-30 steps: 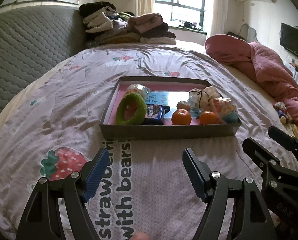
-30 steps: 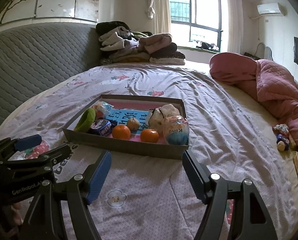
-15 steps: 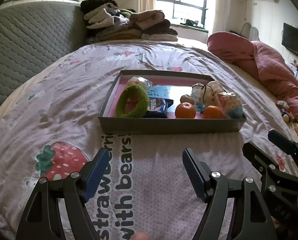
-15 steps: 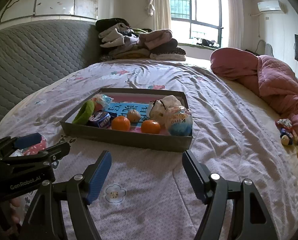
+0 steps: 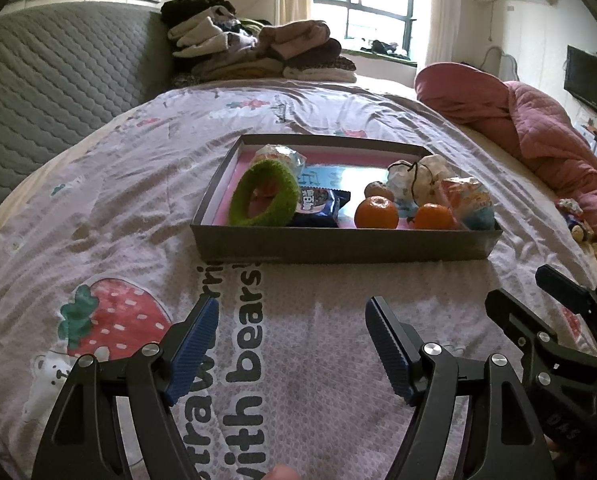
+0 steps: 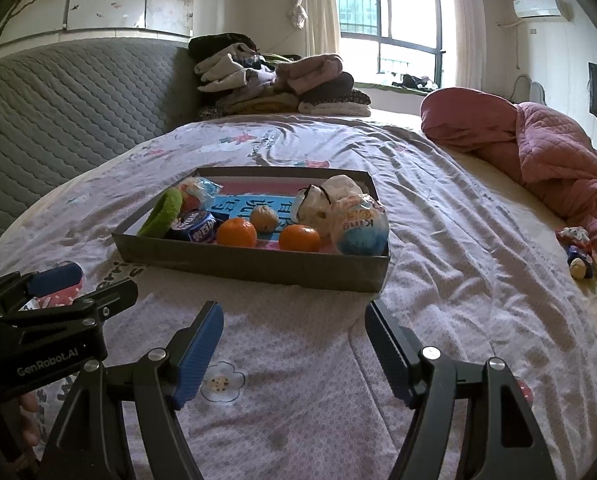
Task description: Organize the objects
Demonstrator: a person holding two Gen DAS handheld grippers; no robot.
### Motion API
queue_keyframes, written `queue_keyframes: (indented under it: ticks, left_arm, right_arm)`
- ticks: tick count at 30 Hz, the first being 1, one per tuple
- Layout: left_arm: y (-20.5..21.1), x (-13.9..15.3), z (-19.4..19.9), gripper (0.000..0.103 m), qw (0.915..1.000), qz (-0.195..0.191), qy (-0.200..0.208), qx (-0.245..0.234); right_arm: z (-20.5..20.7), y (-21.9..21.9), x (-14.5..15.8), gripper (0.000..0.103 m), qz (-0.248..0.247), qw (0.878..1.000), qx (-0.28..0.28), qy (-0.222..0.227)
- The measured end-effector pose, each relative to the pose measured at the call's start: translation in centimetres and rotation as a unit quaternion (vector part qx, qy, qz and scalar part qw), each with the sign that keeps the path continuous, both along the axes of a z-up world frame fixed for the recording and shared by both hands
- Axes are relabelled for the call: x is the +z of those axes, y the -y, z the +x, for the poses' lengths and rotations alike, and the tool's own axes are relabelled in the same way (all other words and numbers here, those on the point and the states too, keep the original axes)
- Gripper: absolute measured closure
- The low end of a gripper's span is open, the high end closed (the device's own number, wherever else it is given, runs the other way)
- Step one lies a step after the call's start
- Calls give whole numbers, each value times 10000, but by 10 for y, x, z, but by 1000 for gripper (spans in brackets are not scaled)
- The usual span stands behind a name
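Left wrist view: shallow grey cardboard tray (image 5: 338,246) holds fuzzy green ring (image 5: 264,198), two oranges — left gripper (image 5: 292,344) wide open, empty; right view alone shows walnut (image 6: 264,218), right gripper (image 6: 294,346) wide open, empty

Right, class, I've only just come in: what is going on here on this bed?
A person holds two grippers over a bedsheet, both open and empty. The left gripper and right gripper point at a shallow box on the bed. In it lie a green ring, two oranges, a walnut and some snack packets. Nothing is gripped yet.
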State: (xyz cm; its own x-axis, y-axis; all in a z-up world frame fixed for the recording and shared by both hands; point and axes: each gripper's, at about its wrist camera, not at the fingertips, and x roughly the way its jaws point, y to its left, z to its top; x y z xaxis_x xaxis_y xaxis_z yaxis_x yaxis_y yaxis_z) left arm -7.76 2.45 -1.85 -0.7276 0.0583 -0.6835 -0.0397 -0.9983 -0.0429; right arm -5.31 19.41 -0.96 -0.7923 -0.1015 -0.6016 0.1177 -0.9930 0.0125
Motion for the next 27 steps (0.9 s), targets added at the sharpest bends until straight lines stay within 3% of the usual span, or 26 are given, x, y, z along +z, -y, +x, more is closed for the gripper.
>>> queue_keyframes:
  ticks: [17, 27]
  left_arm:
    - [3, -18, -12, 26, 9998, -177, 25, 133]
    - [7, -31, -17, 26, 9999, -66, 78, 101]
  right_arm:
    - [-10, -1, -13, 30, 56, 9999, -21, 101]
    - [-15, 2, -23, 30, 92, 9997, -18, 214]
